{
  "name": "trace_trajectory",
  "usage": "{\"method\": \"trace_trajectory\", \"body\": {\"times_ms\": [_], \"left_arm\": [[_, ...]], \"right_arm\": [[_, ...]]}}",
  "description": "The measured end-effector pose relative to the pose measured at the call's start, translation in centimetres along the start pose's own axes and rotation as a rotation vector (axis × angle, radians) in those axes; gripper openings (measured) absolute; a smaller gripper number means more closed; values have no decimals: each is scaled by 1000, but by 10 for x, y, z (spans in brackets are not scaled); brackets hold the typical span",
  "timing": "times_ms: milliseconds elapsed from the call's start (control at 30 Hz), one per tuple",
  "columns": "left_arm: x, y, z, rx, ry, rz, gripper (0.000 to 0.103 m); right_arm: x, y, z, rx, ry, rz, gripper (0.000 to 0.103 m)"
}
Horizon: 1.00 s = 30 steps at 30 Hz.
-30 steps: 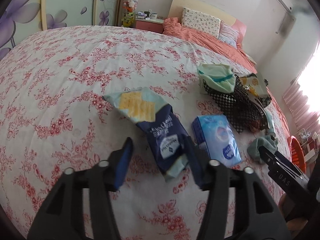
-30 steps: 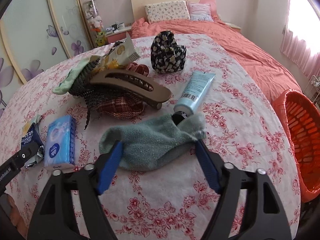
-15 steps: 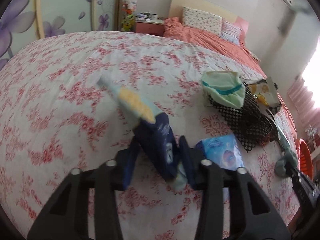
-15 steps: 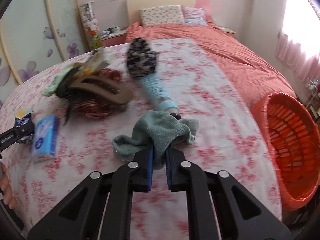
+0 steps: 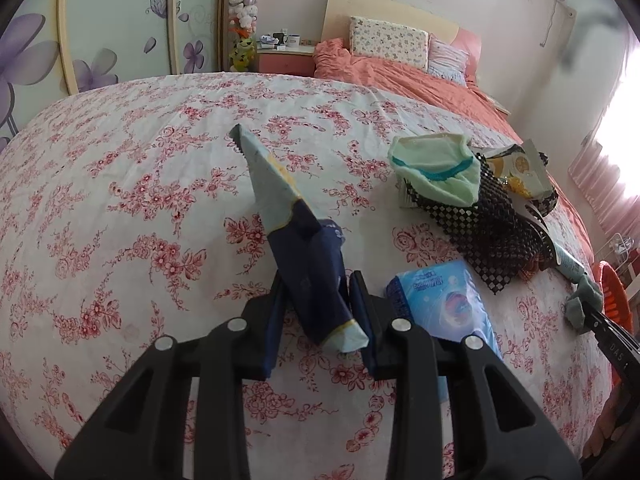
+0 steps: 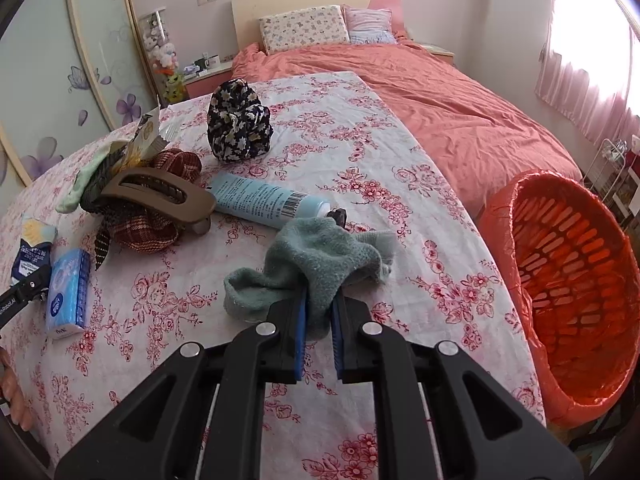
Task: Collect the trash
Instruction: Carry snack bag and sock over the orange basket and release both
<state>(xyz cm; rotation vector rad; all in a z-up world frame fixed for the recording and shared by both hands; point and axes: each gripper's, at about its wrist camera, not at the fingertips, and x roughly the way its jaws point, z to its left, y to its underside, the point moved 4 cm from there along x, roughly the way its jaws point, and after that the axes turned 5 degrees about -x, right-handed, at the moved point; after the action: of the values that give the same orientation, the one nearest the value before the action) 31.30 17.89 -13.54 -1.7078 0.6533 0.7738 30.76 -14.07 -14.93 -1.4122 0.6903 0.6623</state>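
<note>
My left gripper (image 5: 318, 304) is shut on a dark blue and pale blue snack wrapper (image 5: 296, 236), held up off the floral bedspread (image 5: 120, 168). My right gripper (image 6: 320, 316) is shut on a grey-green sock (image 6: 316, 256), lifted a little above the spread. The sock also shows at the right edge of the left wrist view (image 5: 582, 306). An orange basket lined with an orange bag (image 6: 568, 292) stands on the floor to the right of the bed. The wrapper shows at the far left of the right wrist view (image 6: 34, 246).
On the spread lie a blue tissue pack (image 5: 440, 304), a light green sock (image 5: 438, 170), black mesh (image 5: 484, 224), a yellow snack packet (image 5: 520, 172), a brown hair claw (image 6: 160, 196), a plaid scrunchie (image 6: 140, 228), a blue tube (image 6: 268, 200) and a dark floral pouch (image 6: 238, 128).
Both grippers closed from open: the left on the wrapper, the right on the sock. Both items have been lifted off the spread.
</note>
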Motion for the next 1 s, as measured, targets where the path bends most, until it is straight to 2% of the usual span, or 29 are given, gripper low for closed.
{"method": "trace_trajectory", "body": {"times_ms": [233,400,500,600,633,700,833,1000], "left_arm": [[0,1,-2,7,-27,-1,33],[2,1,-8,49,-82,1,33],[3,2,-9,65,-98,1,33],[3,2,-8,76,-104,1,26],[2,3,-7,82,-112,0,20],[-1,4,-4,83,-106,8,16],[-10,7,2,74,-83,7,15],[-30,6,-1,78,-59,-29,14]], "right_arm": [[0,0,1,-19,26,2,13],[1,0,5,-50,63,3,13],[1,-1,3,-44,55,3,13],[1,0,0,-28,35,1,13],[0,0,0,-31,30,0,12],[-2,1,-1,-36,6,-6,11],[-11,6,-11,12,-49,-8,10],[-33,8,-16,5,-48,-51,10]]}}
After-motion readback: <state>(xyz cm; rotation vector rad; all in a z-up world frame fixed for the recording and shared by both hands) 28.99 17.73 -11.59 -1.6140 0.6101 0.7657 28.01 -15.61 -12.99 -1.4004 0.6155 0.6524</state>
